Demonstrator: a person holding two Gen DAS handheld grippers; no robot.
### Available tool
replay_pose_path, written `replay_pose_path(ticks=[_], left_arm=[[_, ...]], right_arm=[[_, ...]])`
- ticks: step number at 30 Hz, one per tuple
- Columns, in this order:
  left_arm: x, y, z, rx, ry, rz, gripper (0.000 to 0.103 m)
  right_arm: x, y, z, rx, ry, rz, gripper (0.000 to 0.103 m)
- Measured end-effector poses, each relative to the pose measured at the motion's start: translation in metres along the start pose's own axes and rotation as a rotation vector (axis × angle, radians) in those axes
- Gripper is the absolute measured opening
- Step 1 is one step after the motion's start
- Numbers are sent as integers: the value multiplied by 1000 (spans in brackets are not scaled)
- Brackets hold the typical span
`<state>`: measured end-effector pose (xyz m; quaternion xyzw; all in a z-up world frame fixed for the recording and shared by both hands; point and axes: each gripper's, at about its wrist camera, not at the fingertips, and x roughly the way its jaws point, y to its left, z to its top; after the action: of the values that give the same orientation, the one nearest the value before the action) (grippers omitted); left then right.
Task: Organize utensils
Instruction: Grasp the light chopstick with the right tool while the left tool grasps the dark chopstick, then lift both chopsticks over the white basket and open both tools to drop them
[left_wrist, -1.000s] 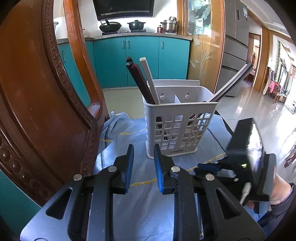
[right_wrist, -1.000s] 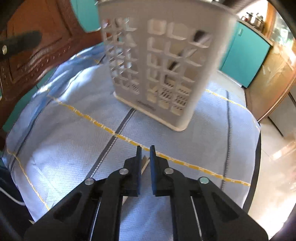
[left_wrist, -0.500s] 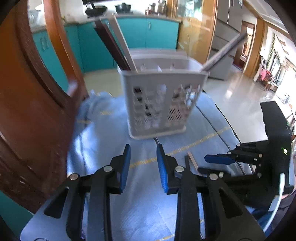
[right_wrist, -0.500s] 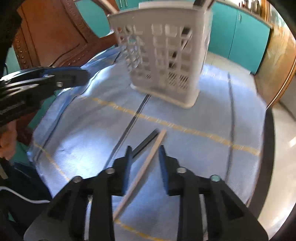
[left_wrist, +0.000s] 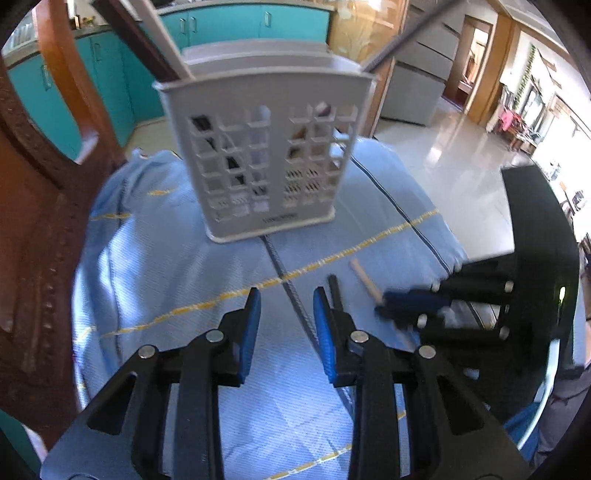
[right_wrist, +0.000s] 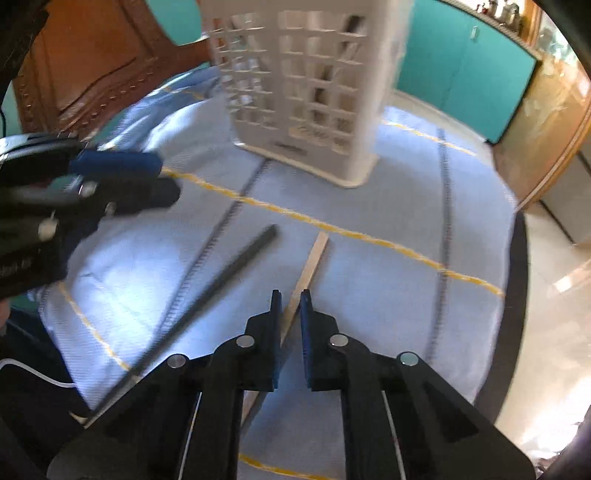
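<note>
A white slotted utensil basket (left_wrist: 266, 155) stands on a blue cloth (left_wrist: 166, 266) and holds several chopsticks; it also shows in the right wrist view (right_wrist: 306, 85). A light wooden chopstick (right_wrist: 308, 266) and a dark chopstick (right_wrist: 221, 280) lie on the cloth. My right gripper (right_wrist: 290, 299) sits low over the wooden chopstick, its fingers closing on either side of it with a narrow gap. In the left wrist view the wooden chopstick (left_wrist: 364, 277) and the dark one (left_wrist: 334, 291) show by the right gripper (left_wrist: 406, 306). My left gripper (left_wrist: 286, 295) is open and empty above the cloth.
A carved wooden chair back (left_wrist: 40, 184) stands close at the left. Teal cabinets (left_wrist: 229, 26) and a tiled floor (left_wrist: 454, 162) lie beyond the table. The table's dark rim (right_wrist: 517, 314) runs at the right.
My right gripper has narrowed around the wooden chopstick. My left gripper has drawn nearer the basket and the right gripper, still open.
</note>
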<state>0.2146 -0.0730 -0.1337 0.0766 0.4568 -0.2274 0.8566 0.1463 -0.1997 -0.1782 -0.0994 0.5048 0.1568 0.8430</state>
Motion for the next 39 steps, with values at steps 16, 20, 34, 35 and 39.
replay_pose_path(ticks=[16,20,34,35,39], left_arm=[[59,-42,-8,46,128,39,14],[58,-30,-9,-20,120,92,12],[62,-22,-5,-84,98,128,11],[62,-22,-5,-87,96,127,10],[43,-7,-2,-106,44,141,9]], right_arm=[[-13,-2,-12,-68,-7,-6,27],[-9,-2,-10,-47,-2,-28,36],[6,3,-5,-16,17,-6,14],[5,4,-5,-18,15,-8,13],[-2,6,-3,-27,-18,-22,7]])
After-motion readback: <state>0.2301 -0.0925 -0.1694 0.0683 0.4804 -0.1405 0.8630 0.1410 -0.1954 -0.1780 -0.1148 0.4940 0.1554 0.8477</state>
